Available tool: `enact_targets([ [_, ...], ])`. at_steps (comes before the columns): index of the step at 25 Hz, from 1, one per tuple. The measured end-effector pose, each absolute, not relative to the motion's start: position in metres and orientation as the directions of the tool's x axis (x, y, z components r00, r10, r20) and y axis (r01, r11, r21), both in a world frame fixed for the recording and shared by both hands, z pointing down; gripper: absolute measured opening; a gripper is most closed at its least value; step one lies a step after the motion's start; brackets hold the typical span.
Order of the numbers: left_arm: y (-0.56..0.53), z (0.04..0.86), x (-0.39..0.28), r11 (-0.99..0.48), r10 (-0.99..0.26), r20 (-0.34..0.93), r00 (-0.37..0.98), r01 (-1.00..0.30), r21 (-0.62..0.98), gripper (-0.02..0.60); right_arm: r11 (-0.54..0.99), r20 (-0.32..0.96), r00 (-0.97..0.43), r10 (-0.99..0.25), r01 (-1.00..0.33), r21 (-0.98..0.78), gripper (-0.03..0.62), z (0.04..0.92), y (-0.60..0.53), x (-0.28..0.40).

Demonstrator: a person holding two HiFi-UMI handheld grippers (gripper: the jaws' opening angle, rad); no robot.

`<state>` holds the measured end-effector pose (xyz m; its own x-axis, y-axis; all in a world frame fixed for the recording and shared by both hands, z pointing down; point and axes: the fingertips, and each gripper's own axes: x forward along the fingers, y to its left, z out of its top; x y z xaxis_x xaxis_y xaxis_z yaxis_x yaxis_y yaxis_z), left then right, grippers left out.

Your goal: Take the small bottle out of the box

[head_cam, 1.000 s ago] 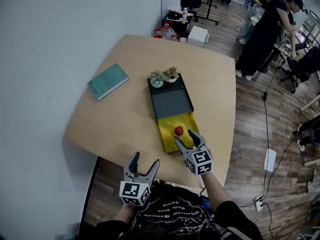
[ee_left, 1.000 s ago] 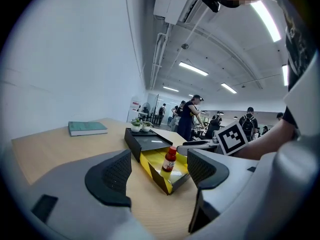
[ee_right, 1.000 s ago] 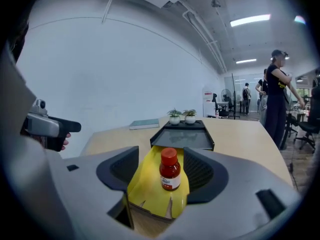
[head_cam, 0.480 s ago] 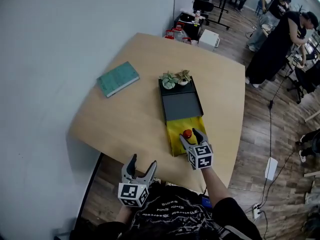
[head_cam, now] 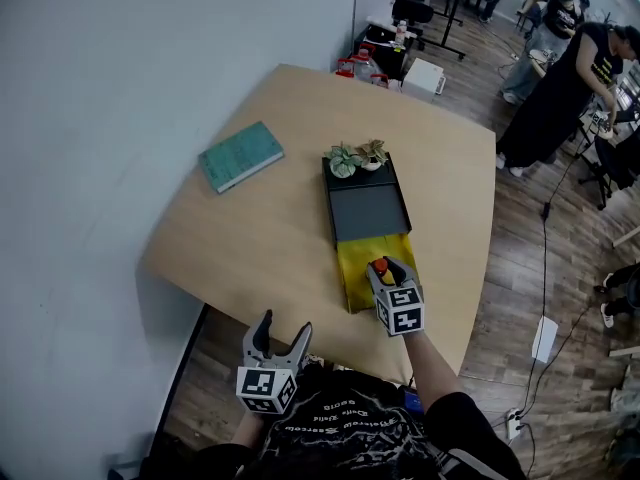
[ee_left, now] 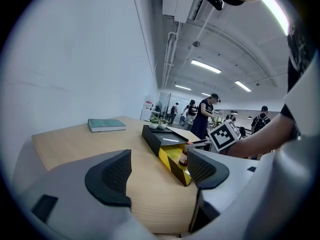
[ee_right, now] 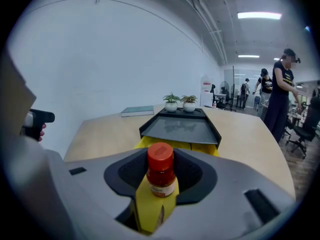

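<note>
Red-capped small bottle (ee_right: 161,173) clamped by right gripper (head_cam: 386,266), label unreadable

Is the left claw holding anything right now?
No: in the left gripper view, the left claw gapes open, with only the bare table showing between its jaws.

Small bottle (head_cam: 380,265) in the box (head_cam: 352,288), plants (head_cam: 357,156) at its far end, book (head_cam: 241,155) left
</note>
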<state>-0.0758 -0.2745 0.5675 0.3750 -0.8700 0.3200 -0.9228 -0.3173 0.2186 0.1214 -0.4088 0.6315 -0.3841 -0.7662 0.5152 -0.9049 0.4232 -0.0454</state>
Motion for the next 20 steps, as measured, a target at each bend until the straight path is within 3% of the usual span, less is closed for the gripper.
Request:
enact_targets([
  [20, -0.276, 0.566, -0.056, -0.386, -0.841, 0.310, 0.444, -0.893, 0.231, 0.357, 0.413, 0.364, -0.394, -0.844, -0.910, -0.030, 0.153, 0.552, -0.378, 0.131],
])
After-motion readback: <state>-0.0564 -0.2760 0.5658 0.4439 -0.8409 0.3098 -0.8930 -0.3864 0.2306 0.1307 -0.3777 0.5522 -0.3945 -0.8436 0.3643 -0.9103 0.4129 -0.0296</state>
